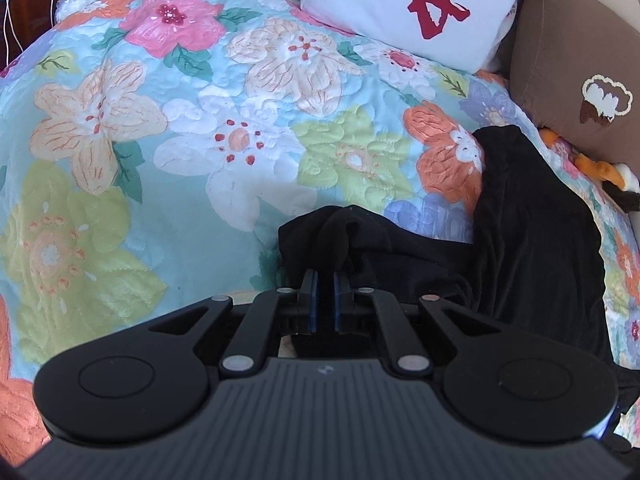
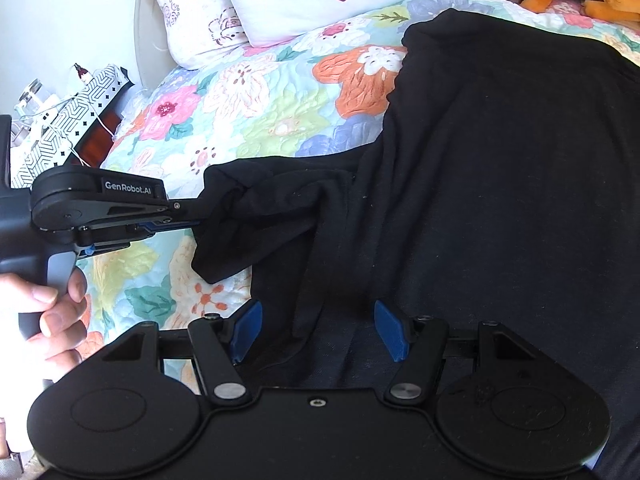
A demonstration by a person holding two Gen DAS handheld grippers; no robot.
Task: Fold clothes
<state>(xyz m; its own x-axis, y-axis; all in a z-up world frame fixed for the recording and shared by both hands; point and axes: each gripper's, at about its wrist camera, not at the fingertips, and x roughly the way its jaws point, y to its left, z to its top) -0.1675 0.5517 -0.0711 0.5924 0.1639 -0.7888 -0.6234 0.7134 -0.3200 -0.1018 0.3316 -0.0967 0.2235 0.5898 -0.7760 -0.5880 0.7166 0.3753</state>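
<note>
A: The left gripper (image 2: 200, 212) comes in from the left side of the right wrist view, lying nearly level across the picture, its jaws pinched together on a bunched end of the black garment (image 2: 480, 184).

B: And from its own camera?

A: The same: the left gripper (image 1: 324, 280) has its blue pads almost touching, with a fold of black cloth squeezed up between them. A hand (image 2: 48, 308) wraps the grip of that tool at the left edge, fingers curled round the handle.

B: The right gripper?

A: The right gripper (image 2: 318, 330) points down over the garment with its jaws standing well apart. The blue pads (image 2: 246, 330) sit either side of a dark fold, and whether they touch the cloth I cannot tell.

B: How does the garment look?

A: Black, soft, finely ribbed in places. It lies spread over the right part of the quilt (image 1: 200, 140), a flowered one in pink, orange, green and white on pale blue. The piece the left gripper holds is a narrow part, likely a sleeve, pulled out leftward and twisted into a knot of creases at the jaws. The broad body lies fairly flat, with long folds running down where the narrow part joins it.

B: What's behind it?

A: A white pillow (image 1: 408, 8) with a red mark, and a brown pillow (image 1: 580, 80) to the right.
</note>
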